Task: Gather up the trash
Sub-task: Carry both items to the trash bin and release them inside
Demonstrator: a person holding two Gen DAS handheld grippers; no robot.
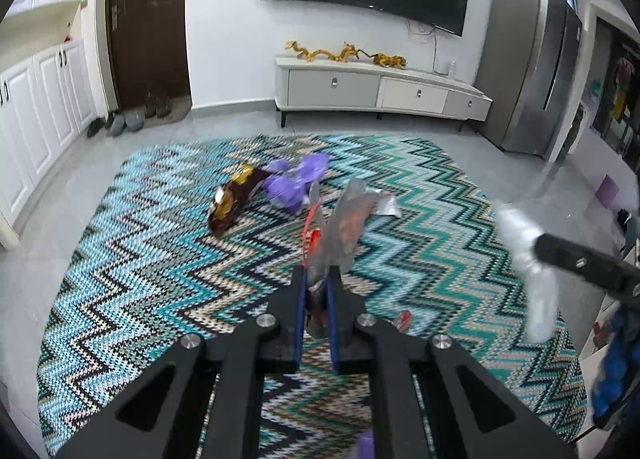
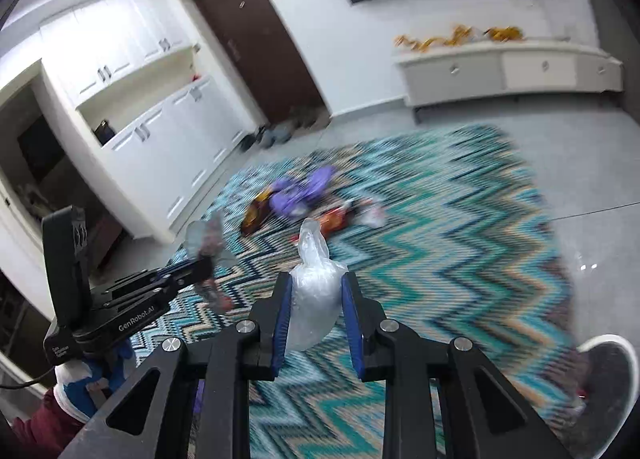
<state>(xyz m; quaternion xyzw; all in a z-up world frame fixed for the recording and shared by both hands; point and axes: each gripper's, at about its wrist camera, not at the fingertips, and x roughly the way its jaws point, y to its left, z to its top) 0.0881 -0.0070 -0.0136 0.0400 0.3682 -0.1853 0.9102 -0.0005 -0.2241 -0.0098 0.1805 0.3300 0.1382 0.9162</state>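
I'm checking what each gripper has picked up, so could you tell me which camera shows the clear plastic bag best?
The right wrist view: the clear plastic bag sits centred and close, clamped between the right gripper fingers. The left wrist view shows it only at the right edge, motion-blurred, dangling from that gripper's tip.

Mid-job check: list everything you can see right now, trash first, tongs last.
Crumpled silver-and-red foil wrapper: one, in left tongs.
Clear crumpled plastic bag: one, in right tongs.
Brown-and-gold foil wrapper: one, on rug.
Purple crumpled plastic bags: a heap, count unclear, beside it.
Orange snack wrapper: one, on rug.
Teal zigzag rug: one, on floor.
White TV cabinet: one, at wall.
Left tongs: shut.
Right tongs: shut.
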